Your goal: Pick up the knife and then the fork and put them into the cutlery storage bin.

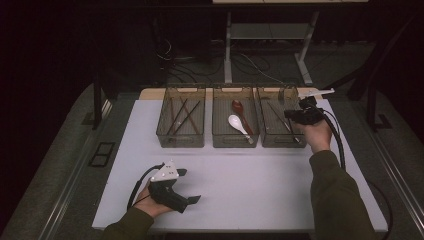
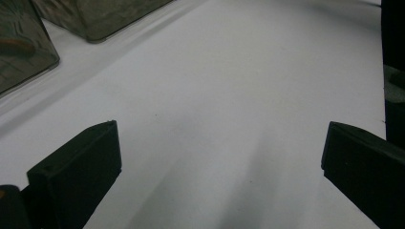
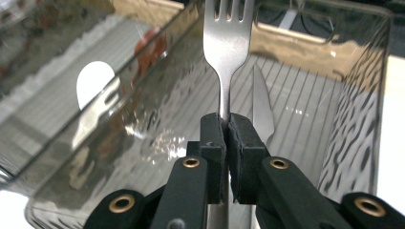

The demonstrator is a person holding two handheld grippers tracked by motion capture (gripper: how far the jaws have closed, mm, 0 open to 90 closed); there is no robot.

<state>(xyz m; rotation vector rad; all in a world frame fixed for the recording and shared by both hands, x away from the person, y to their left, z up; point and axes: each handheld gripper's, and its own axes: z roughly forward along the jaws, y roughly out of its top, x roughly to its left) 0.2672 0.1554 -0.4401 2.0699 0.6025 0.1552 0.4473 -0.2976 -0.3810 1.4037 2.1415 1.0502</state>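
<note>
While clamped on the fork point(image 3: 225, 47) over the right-hand bin point(image 1: 278, 141) at upper right, right gripper point(image 3: 225, 125) due lowering and release; left gripper point(image 2: 219, 152) wide, empty.

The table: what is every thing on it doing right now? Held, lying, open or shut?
Fork: clamped by its handle, tines over the right bin.
Right gripper: shut on the fork.
Left gripper: open, nothing between its fingers.
Right bin: holds a knife, lying flat.
Middle bin: white spoon and red spoon lying inside.
Left bin: dark sticks lying inside.
</note>
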